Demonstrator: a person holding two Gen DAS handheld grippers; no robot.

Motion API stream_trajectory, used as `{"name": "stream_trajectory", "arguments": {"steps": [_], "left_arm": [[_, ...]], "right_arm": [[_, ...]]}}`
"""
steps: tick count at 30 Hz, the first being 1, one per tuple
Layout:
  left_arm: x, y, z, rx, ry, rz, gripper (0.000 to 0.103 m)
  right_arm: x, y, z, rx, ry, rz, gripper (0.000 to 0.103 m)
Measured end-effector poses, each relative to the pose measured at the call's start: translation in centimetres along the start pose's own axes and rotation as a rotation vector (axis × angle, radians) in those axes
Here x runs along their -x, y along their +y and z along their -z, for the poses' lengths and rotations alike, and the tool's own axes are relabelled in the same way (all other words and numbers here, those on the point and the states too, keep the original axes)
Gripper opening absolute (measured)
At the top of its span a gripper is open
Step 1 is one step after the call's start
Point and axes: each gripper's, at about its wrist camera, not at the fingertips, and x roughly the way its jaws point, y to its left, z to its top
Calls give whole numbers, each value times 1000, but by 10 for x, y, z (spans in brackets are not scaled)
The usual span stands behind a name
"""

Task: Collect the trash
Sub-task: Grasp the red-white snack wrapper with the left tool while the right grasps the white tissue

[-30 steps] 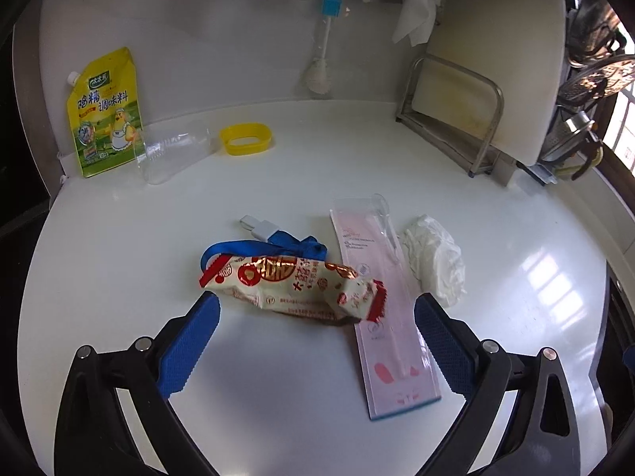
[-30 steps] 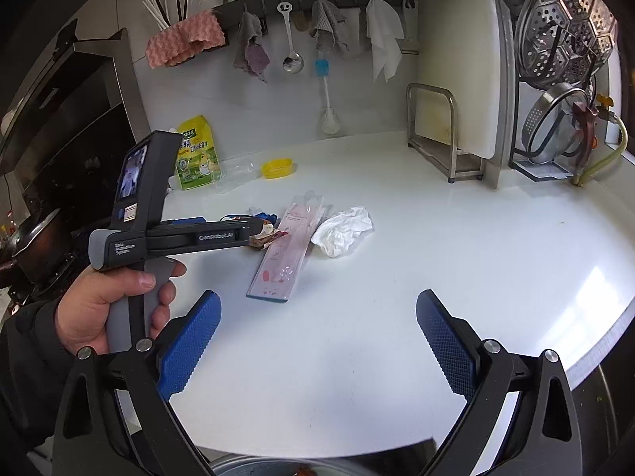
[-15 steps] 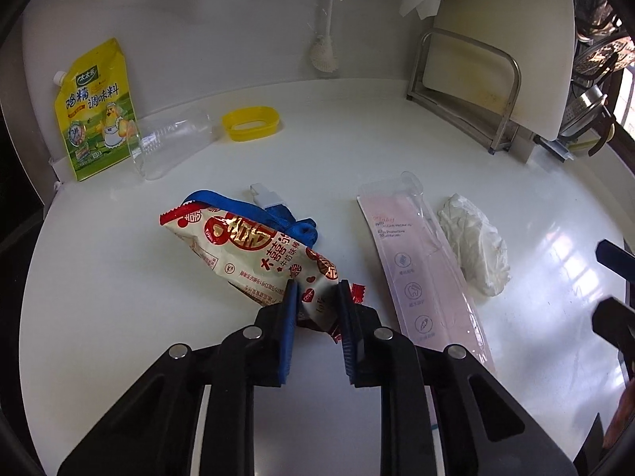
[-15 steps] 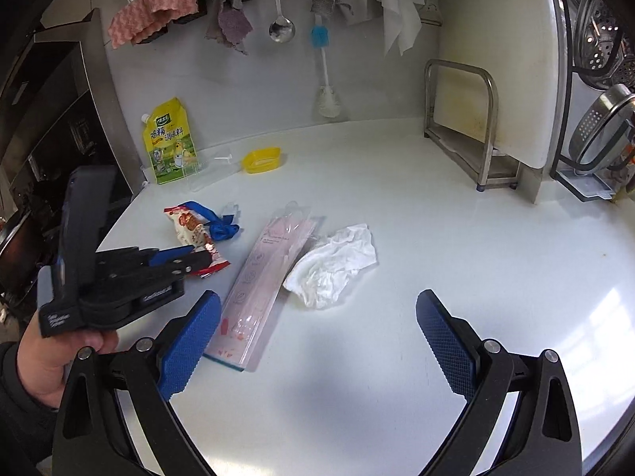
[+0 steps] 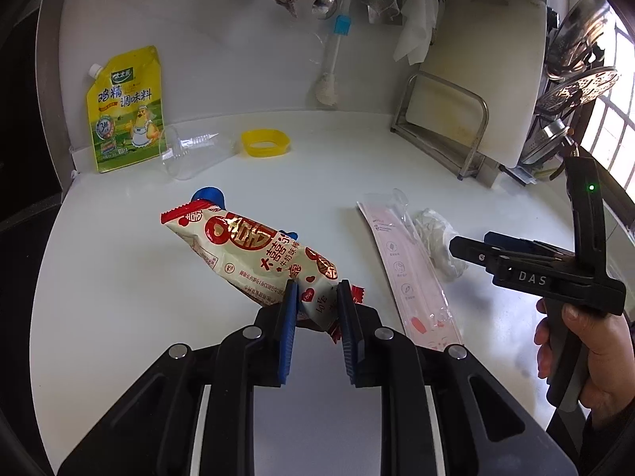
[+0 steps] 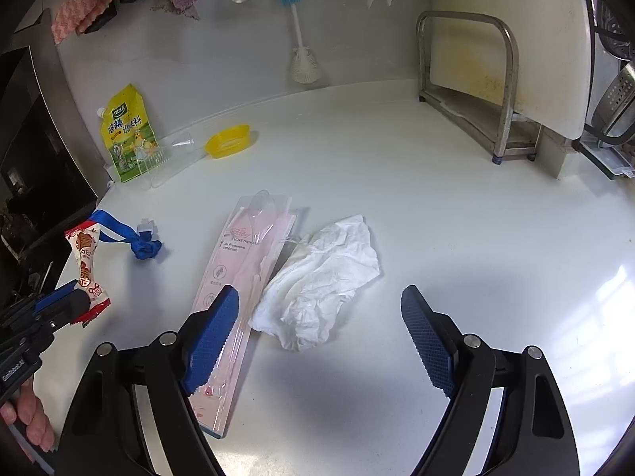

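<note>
The white counter (image 6: 456, 206) runs back to a tiled wall hung with cloths. My left gripper (image 5: 315, 305) pinches one end of the snack wrapper (image 5: 254, 254), which juts ahead. My right gripper (image 6: 317, 329) is closing, its pads not yet touching the tissue (image 6: 321, 277) between them, with the pink sleeve (image 6: 242, 273) under its left finger.

cream-red wrapper (image 5: 254, 254), pink sleeve (image 6: 242, 277), white tissue (image 6: 321, 281), yellow pouch (image 5: 126, 109)
</note>
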Motion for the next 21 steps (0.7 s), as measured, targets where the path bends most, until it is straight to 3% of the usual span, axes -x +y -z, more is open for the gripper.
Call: {"name": "stream_trajectory", "arguments": {"steps": [7,9,10,11,12,15,16,18,19,21], "left_arm": [[12,15,8,28,-18,10,27],[13,18,10,26,-17,7,27],[14,19,11,27,-20,3,27],[13,21,11,25,-18,-1,27],[12,22,12,24,-11,-9,27],[9,27,14,41,6,-36,29],[9,29,14,48,8,-40,34],[10,32,15,57,-5,-63,75],[11,33,16,60,-21,-76,82],[11,32,14,58,-26,-81,83]], "right_arm": [[-18,6,3,15,25,17,81],[-21,5,4,22,34,14,73],[-22,5,5,22,39,4,61],[-24,5,5,25,49,-2,38],[-26,4,6,27,63,-3,30],[-26,2,6,18,65,1,25],[-26,2,6,22,65,5,23],[-26,2,7,32,63,15,13],[-25,1,8,27,60,13,11],[-24,-2,8,19,56,8,11]]}}
